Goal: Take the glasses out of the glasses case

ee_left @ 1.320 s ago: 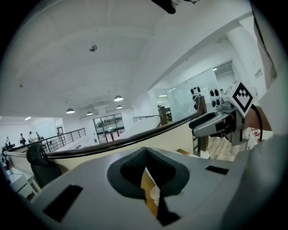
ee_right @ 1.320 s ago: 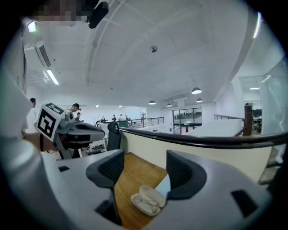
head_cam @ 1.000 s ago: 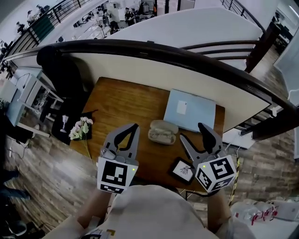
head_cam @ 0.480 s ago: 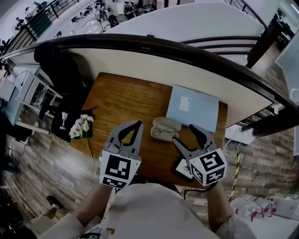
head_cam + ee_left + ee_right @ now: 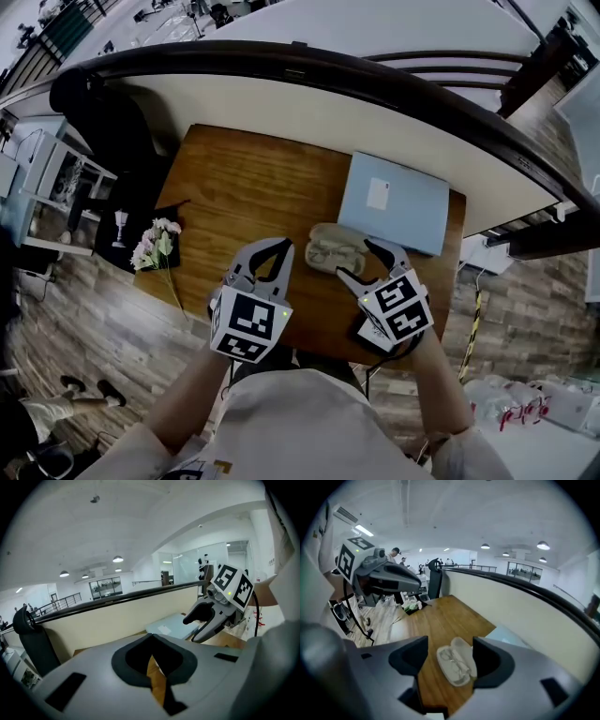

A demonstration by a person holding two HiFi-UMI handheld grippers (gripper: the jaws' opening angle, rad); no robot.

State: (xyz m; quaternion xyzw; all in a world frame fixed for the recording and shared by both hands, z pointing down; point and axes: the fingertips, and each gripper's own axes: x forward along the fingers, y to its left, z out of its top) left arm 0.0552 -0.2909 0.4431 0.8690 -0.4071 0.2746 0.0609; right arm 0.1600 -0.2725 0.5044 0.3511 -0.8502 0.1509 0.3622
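Note:
The pale glasses case [image 5: 333,249] lies open on the wooden table [image 5: 244,187], with the glasses [image 5: 456,662] resting in its lower half. My right gripper [image 5: 356,260] hovers at the case's near right edge, tilted down at it. Its jaws stand wide open and empty, and the right gripper view shows the case [image 5: 457,663] framed between them, further on. My left gripper [image 5: 267,258] sits just left of the case with its tips together, holding nothing. The left gripper view shows only a sliver of table between those jaws.
A light blue book [image 5: 394,202] lies behind the case near the table's far right edge. A small black square object [image 5: 367,330] sits under my right gripper by the near edge. Flowers [image 5: 155,248] lie on a black cloth off the table's left. A railing wall runs behind.
Both grippers have come down toward the table. The right one has swung left and tipped downward until its jaws reach the case's near side.

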